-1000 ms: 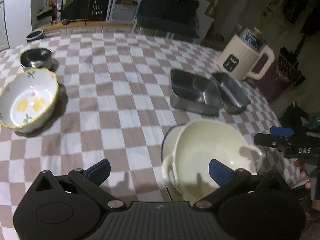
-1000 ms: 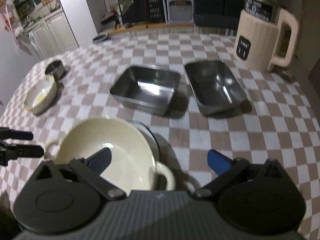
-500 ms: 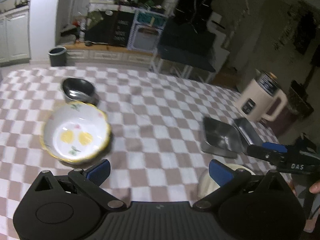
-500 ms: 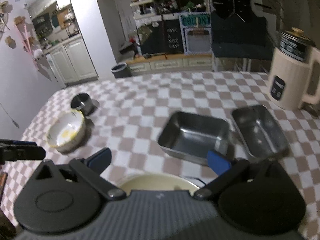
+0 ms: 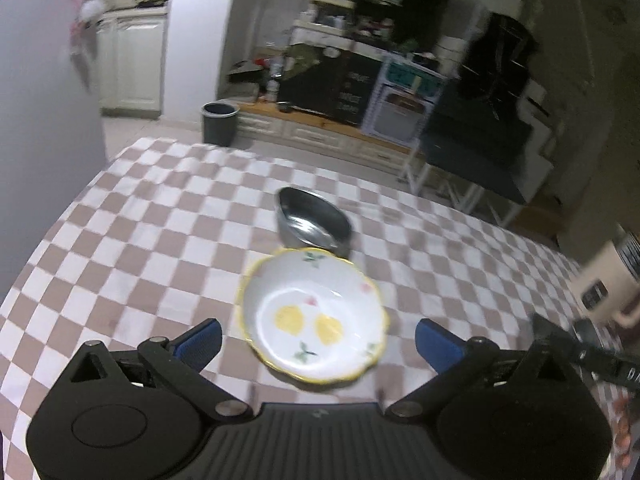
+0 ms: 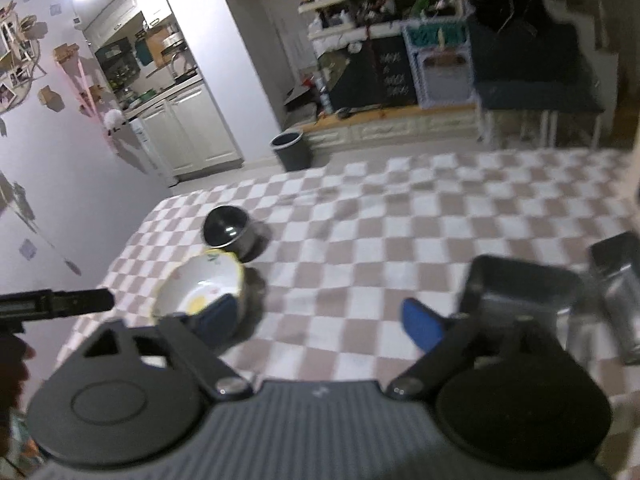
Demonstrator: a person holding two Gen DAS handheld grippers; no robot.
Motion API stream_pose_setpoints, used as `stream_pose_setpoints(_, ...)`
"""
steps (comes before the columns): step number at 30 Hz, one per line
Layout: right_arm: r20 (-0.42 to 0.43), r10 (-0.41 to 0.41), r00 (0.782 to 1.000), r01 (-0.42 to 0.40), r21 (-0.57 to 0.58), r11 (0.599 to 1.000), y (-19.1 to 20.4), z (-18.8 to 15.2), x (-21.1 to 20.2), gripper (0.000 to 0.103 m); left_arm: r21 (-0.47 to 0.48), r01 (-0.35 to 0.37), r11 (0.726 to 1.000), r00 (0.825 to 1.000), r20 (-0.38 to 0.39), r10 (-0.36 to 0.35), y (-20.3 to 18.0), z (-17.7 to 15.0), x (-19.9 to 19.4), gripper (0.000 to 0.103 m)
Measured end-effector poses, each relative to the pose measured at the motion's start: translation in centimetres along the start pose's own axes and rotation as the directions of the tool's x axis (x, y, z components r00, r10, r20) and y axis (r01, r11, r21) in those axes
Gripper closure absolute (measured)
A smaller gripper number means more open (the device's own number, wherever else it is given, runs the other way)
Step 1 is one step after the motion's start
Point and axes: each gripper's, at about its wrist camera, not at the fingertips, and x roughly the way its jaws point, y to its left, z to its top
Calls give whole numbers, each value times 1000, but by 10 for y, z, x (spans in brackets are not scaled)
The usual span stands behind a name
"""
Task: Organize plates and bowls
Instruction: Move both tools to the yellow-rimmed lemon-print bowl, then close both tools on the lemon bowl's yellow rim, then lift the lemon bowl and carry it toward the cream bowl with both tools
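Here we tilt both grippers down over the table. The left gripper frames the floral bowl with spread fingers; the right gripper, fingers just narrowing, holds nothing.

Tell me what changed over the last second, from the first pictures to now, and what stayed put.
Both grippers swung away from the cream two-handled pot, now out of view, toward the floral bowl. The left gripper now frames that bowl; the right gripper has just been closing a little with nothing between its jaws. Neither holds anything. The floral bowl, the small steel bowl behind it and the steel trays lie where they were on the checked cloth.
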Motion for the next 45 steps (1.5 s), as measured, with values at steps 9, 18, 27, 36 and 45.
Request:
stream_pose_setpoints(9,-116,99,988,-98,17,995,37,4,72,66,-50,-4,999,998,-70,1,29,11,46,40)
stream_pose_setpoints(18,-176,68,982,-53,91,994,62,10,140,66,-37,-86,996,984,-158,79,55,13,103,52)
stream_pose_setpoints(27,-266,-11,964,24,49,998,71,5,181,71,-56,-33,998,981,-194,21,58,13,135,81)
stream_pose_setpoints(36,-266,13,964,-12,5,1000,74,2,185,86,-38,14,999,980,-199,-21,62,13,136,87)
stream_pose_setpoints(45,-259,-12,966,8,-16,1000,79,0,183,89,51,-16,999,978,-205,26,52,8,126,94)
